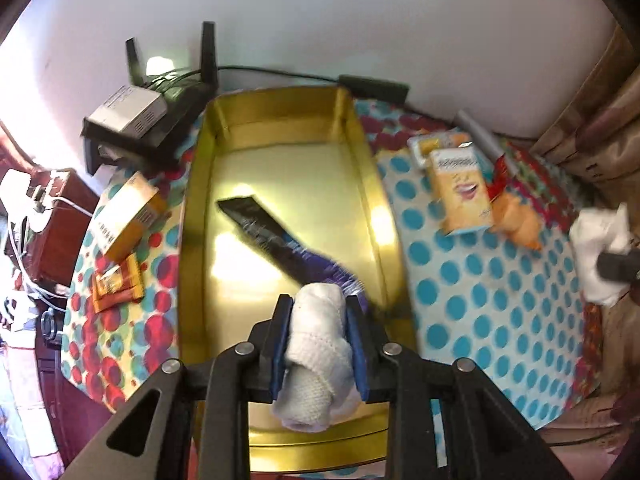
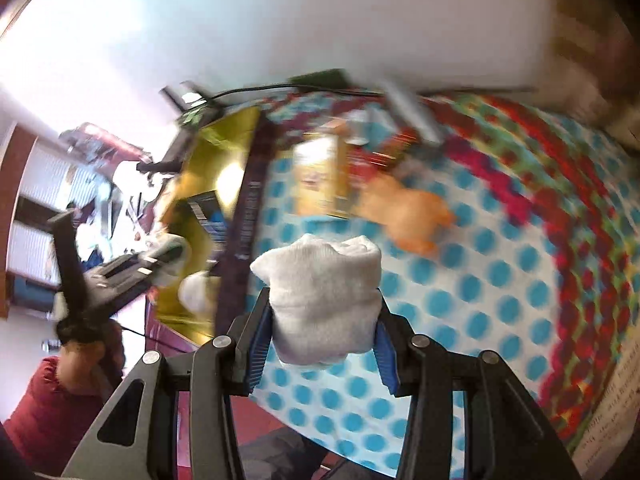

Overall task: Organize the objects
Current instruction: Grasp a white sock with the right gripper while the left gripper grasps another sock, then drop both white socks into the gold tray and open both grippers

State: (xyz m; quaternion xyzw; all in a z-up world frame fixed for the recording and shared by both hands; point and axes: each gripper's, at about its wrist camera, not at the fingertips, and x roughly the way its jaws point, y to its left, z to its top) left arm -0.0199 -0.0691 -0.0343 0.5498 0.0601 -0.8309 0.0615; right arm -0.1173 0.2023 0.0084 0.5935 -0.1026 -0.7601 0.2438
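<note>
Both jaws are pinching white rolls: your left gripper (image 1: pixel 318 338) holds a bandage roll (image 1: pixel 316 360), long axis along the fingers, directly over the gold tray (image 1: pixel 280 108). Your right gripper (image 2: pixel 320 332) grips a cloth bundle (image 2: pixel 320 296) above the dotted bench (image 2: pixel 500 300), tray off to its left, so left is nearer.

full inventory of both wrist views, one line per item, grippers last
tin: 1, gold, centre of table, open
pack: 1, black and purple, lying in tin
bandage roll: 1, white, in left gripper, above tin
cloth: 1, white, in right gripper, above dotted mat
boxes: 2, yellow, one each side of tin
toy: 1, orange, right of tin
router: 1, black, back left
left gripper: shut on bandage roll
right gripper: shut on cloth
</note>
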